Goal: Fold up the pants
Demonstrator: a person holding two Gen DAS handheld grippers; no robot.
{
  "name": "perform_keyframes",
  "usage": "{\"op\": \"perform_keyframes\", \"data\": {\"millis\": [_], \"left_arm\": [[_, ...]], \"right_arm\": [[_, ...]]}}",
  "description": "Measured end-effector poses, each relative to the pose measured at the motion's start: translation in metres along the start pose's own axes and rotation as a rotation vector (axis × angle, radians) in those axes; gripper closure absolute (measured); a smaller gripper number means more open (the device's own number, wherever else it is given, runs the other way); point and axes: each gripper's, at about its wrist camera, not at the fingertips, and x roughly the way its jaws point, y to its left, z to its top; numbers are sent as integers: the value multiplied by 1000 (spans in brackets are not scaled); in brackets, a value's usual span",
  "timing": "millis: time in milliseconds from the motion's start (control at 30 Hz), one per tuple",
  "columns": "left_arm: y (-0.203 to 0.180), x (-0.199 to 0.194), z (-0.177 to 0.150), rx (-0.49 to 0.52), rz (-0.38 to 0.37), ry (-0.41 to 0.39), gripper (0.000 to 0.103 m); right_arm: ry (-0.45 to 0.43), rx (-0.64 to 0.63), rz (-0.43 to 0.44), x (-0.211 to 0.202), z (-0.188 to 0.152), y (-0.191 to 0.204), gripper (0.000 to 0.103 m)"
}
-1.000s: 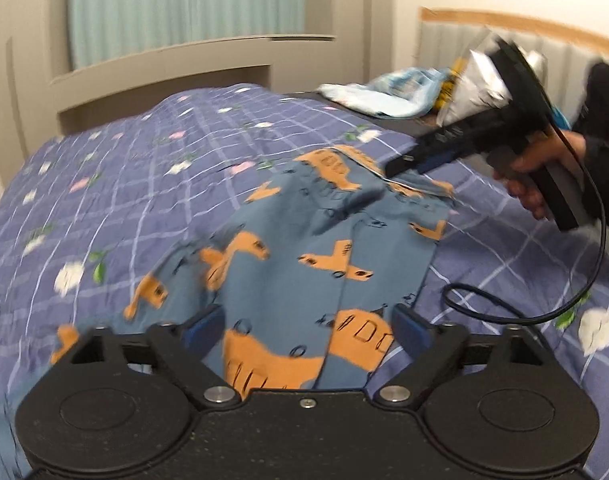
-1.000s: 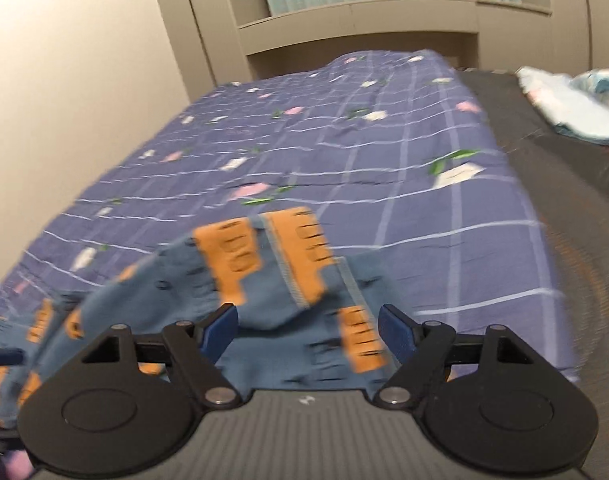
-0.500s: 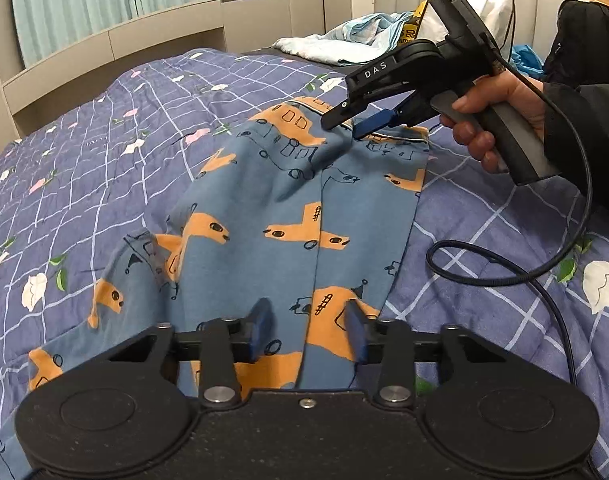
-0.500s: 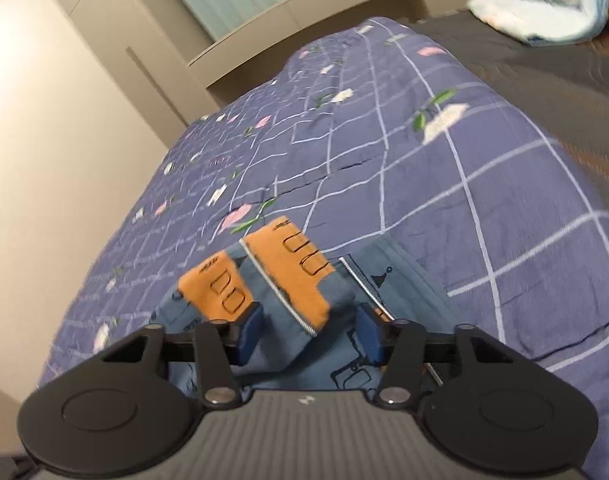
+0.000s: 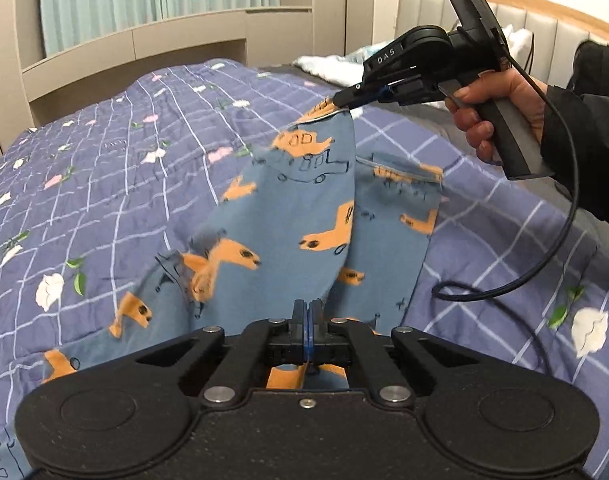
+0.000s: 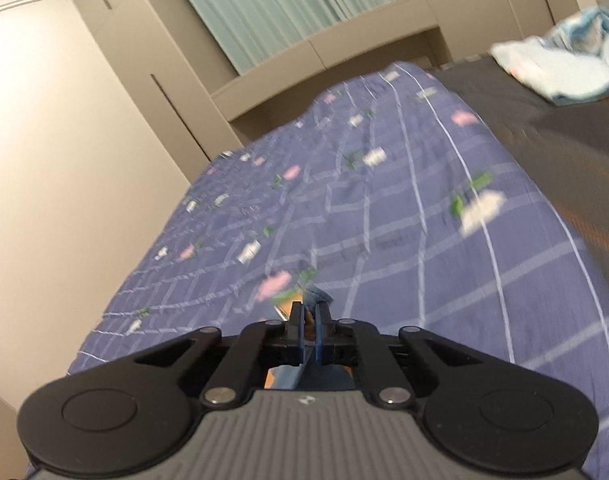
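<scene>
Both wrist views look close along the bed [image 5: 116, 184], sharing its quilt.

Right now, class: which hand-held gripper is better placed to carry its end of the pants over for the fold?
Right hand-held gripper: it already holds the pants edge lifted off the bedspread.

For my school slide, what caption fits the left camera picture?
Left gripper and right gripper pinch the blue pants over the bed.
</scene>
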Motion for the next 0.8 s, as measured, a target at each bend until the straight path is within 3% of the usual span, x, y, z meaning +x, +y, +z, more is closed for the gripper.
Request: {"op": "perform_keyframes", "data": {"millis": [233, 400, 567, 800], "left_arm": [[-6, -18, 8, -23, -49, -44, 103], [-19, -14, 0, -3, -98, -16, 103], [-30, 0, -13, 3, -115, 33, 103], [-28, 8, -23, -6, -112, 60, 103]], "right_arm": [[-50, -93, -26, -35, 15, 19, 98], [-16, -93, -115, -69, -11, -9, 98], [47, -59, -185, -76, -42, -36, 99], [64, -24, -210, -77, -67, -53, 99]]}}
